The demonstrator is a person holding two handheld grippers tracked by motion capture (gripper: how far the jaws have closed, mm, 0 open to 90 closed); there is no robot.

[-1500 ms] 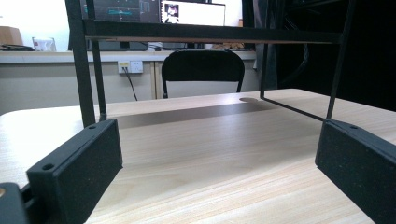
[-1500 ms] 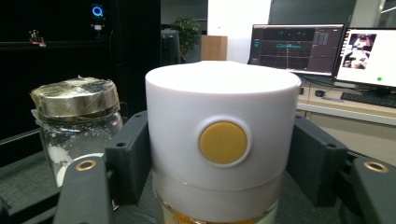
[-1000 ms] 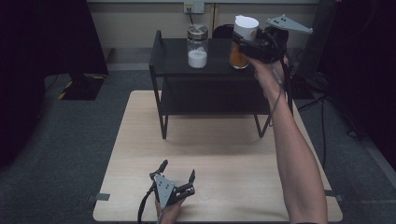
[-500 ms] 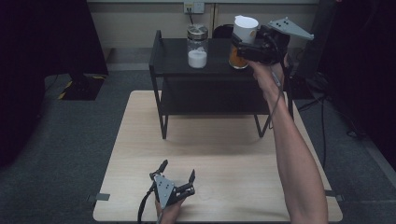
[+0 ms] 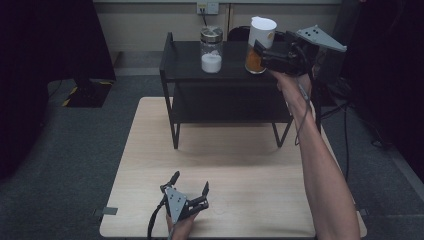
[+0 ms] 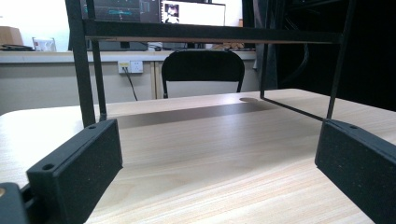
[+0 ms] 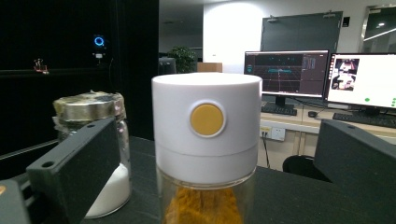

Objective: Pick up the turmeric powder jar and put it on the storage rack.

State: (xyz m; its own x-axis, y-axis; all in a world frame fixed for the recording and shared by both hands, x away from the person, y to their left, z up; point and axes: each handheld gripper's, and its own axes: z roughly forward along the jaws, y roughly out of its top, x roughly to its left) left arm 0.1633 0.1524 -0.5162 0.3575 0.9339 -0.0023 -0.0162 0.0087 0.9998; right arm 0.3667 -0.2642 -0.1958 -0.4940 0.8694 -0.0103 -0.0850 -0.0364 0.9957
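An orange-filled jar with a white lid (image 5: 260, 42) stands on the top of the black two-level shelf (image 5: 182, 57), at its right end. My right gripper (image 5: 267, 55) is open at lid height, and the jar (image 7: 206, 140) sits between its jaws with a gap on each side. To the jar's left stands a glass jar of white powder with a metal lid (image 5: 211, 50). My left gripper (image 5: 190, 181) rests open on the wooden table (image 5: 250, 165) near its front edge, with nothing between its jaws.
The shelf (image 6: 205, 32) stands at the table's far half, with open space under its lower level. A black chair (image 6: 203, 70) and a wall socket (image 5: 207, 7) are behind the table. Monitors (image 7: 322, 74) stand on a desk farther off.
My right gripper has drawn back slightly to the right and a little lower, away from the orange jar. The jar and the left gripper have not moved.
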